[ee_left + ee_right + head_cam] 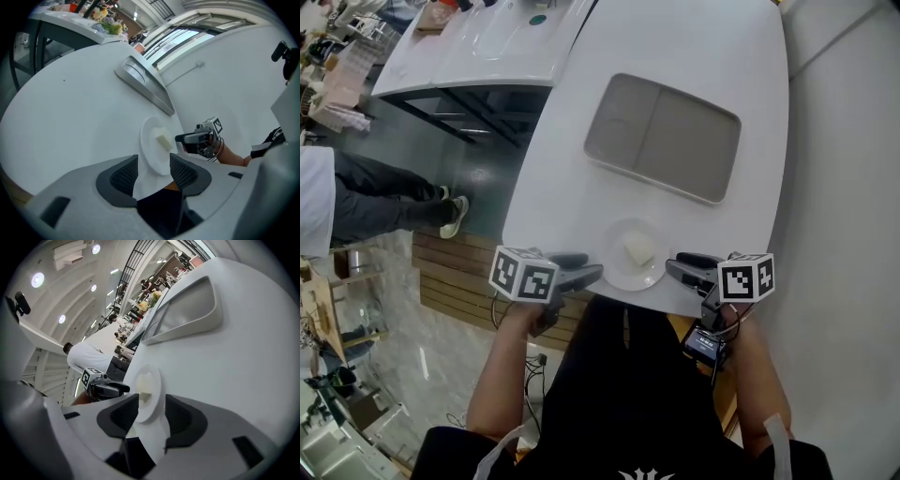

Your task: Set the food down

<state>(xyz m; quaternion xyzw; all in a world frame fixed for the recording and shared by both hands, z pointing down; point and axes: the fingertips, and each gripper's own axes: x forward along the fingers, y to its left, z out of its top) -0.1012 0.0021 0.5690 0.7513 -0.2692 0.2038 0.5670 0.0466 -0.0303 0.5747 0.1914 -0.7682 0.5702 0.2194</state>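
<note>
A small white plate (617, 266) sits at the near edge of the white round table (712, 56), and a pale block of food (638, 249) lies on it. My left gripper (587, 273) is at the plate's left rim and my right gripper (679, 267) at its right rim, facing each other. In the left gripper view the plate (151, 157) and food (164, 141) sit between the open jaws of the left gripper (153, 173). In the right gripper view the plate (151, 376) reaches in between the spread jaws of the right gripper (151, 414). No pad visibly presses on the plate.
An empty grey two-part tray (664, 137) lies further back on the table. To the left, below the table edge, a person (356, 192) stands on the floor. Another white table (487, 42) stands at the top left. My body is close against the near table edge.
</note>
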